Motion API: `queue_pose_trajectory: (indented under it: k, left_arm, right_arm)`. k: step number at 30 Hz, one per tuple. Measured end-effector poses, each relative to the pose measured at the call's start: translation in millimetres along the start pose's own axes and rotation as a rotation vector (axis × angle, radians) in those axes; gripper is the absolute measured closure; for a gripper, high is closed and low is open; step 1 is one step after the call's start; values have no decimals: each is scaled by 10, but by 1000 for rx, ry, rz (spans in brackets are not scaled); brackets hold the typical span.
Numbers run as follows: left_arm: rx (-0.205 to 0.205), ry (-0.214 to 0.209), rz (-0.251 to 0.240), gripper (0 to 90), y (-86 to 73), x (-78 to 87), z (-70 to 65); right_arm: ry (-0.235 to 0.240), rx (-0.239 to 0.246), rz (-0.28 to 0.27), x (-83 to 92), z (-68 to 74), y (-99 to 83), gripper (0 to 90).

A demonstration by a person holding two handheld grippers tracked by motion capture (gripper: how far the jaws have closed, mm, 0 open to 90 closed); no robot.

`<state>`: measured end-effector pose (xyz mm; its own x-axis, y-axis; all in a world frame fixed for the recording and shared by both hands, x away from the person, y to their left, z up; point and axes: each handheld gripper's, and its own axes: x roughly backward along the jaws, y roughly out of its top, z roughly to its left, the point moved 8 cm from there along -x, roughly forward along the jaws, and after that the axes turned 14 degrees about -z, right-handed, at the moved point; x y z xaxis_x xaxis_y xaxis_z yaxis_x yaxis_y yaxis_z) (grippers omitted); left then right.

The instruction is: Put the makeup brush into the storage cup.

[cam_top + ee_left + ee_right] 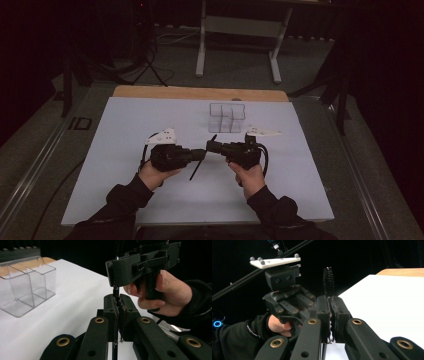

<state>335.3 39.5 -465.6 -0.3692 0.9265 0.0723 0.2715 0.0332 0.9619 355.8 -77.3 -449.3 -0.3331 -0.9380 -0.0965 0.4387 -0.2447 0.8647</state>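
Behind both grippers, the clear divided organizer (226, 118) stands empty on the table (125, 145).

Both claws are matt black, with blocky bodies and pistol-style handles; the left claw (202, 153) and right claw (210, 145) each carry a pale three-cornered plate on top; brass-ringed pivots dot the linkage arms; inner jaw faces are toothed; sleeves are dark.
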Motion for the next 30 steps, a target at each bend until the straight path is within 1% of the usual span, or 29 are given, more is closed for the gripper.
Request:
queue_pose_trajectory:
  k: [1, 2, 3, 4, 5, 7, 8, 9, 10, 11, 13, 14, 16, 18, 20, 22, 23, 24, 26, 28, 29, 30]
  left_arm:
    - [4, -12, 0, 837, -3, 1, -4]
    - [-1, -7, -6, 759, 0, 3, -3]
    - [-1, -7, -6, 719, 0, 3, -3]
    - [0, -9, 2, 719, -3, 12, -6]
    - [-3, -5, -4, 667, 2, 23, -4]
    - [9, -12, -9, 654, 7, 47, -3]
    - [9, -12, -9, 634, 7, 47, -3]
    - [-1, -4, -14, 634, 9, 78, 12]
    - [1, 0, -14, 628, 8, 95, 19]
    - [-11, 18, -10, 606, 5, 115, 36]
    - [-4, 35, 0, 593, -4, 158, 57]
    - [-15, 61, 8, 554, -13, 181, 74]
    - [-13, 80, 13, 515, -26, 227, 90]
    - [-14, 108, 20, 426, -39, 269, 106]
    - [-6, 131, 17, 356, -44, 314, 121]
    - [-1, 154, 12, 278, -43, 368, 143]
    - [2, 167, 6, 260, -39, 396, 155]
    - [6, 176, 0, 223, -36, 429, 168]
    - [16, 199, -12, 200, -34, 494, 196]
    - [26, 215, -19, 160, -43, 563, 221]
    - [23, 210, -14, 151, -60, 595, 228]
    - [8, 220, -20, 135, -70, 628, 237]
  right_arm:
    - [2, 7, 2, -1, 4, 4, 862]
    - [-1, 16, 3, 1, 7, 8, 862]
    - [-1, 16, 3, 1, 7, 8, 862]
    - [0, 23, 6, 2, 9, 15, 862]
    - [-3, 33, 4, 10, 0, 33, 862]
    - [-7, 37, 5, 24, -14, 57, 862]
    - [-7, 37, 5, 24, -14, 57, 862]
    - [-10, 44, 7, 30, -20, 65, 863]
    - [-13, 49, 6, 51, -37, 93, 863]
    - [-19, 55, 6, 61, -47, 108, 863]
    - [-23, 62, 4, 83, -68, 141, 863]
    - [-28, 71, 3, 95, -78, 161, 863]
    - [-35, 85, 2, 126, -91, 208, 863]
    - [-41, 105, -2, 156, -100, 261, 863]
    - [-45, 116, -3, 189, -101, 312, 863]
    - [-55, 155, 4, 218, -99, 352, 863]
    - [-58, 161, 5, 232, -101, 373, 863]
    - [-63, 171, 9, 247, -105, 391, 863]
    - [-76, 204, 20, 275, -119, 427, 863]
    - [-88, 221, 29, 302, -134, 462, 863]
    - [-96, 231, 33, 315, -141, 480, 863]
    - [-99, 235, 36, 326, -149, 499, 863]
